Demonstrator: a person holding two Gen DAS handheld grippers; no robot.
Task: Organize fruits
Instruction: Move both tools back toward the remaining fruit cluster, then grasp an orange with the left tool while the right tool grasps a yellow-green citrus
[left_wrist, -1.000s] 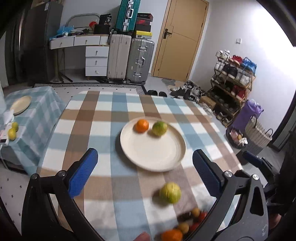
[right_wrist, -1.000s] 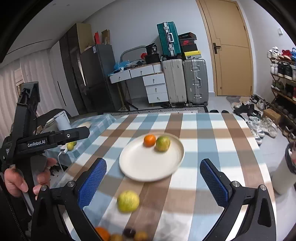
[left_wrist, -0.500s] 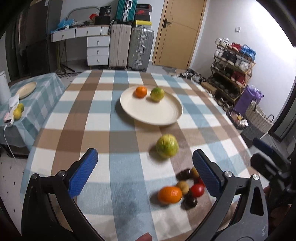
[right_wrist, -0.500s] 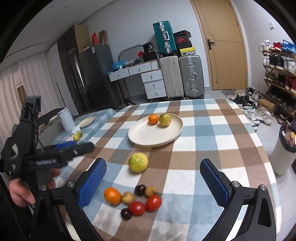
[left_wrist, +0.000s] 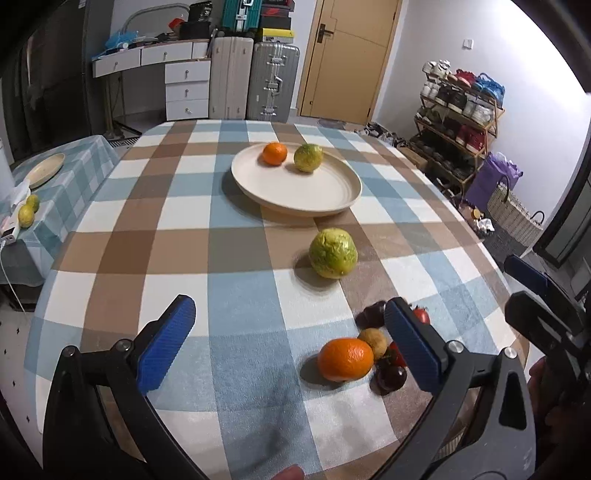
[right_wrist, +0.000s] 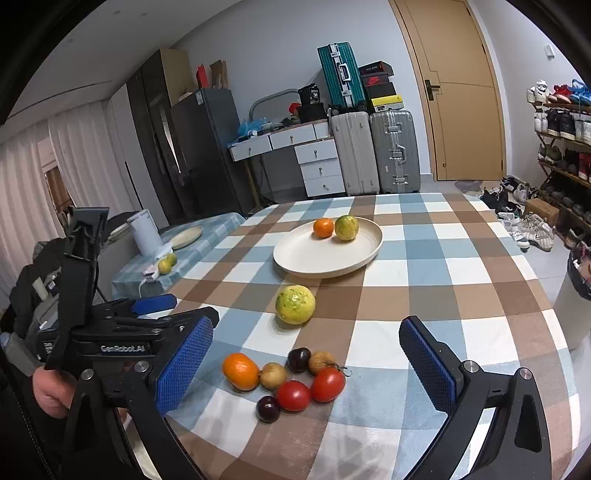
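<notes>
A cream plate (left_wrist: 295, 192) (right_wrist: 314, 264) on the checked table holds an orange (left_wrist: 274, 153) (right_wrist: 323, 227) and a green-yellow citrus (left_wrist: 307, 157) (right_wrist: 346, 228). A larger yellow-green fruit (left_wrist: 333, 252) (right_wrist: 295, 304) lies on the cloth nearer me. At the front edge sits a cluster: an orange (left_wrist: 345, 359) (right_wrist: 241, 371), two tomatoes (right_wrist: 310, 389), small brown fruits (right_wrist: 273, 376) and dark plums (right_wrist: 268, 408). My left gripper (left_wrist: 288, 343) is open above the near cloth, left of the cluster. My right gripper (right_wrist: 306, 362) is open, with the cluster between its fingers in view.
A side table (left_wrist: 74, 184) at the left carries a small plate (left_wrist: 45, 170), lemons (left_wrist: 26, 215) and a white kettle (right_wrist: 144, 232). Suitcases (right_wrist: 373, 151), a desk, a door and a shoe rack (left_wrist: 458, 122) stand beyond the table. A hand (right_wrist: 51, 387) holds the left gripper.
Both grippers have pulled back and lowered from above the plate toward the table's near edge. The fruit cluster has come fully into view. Both stayed open.
</notes>
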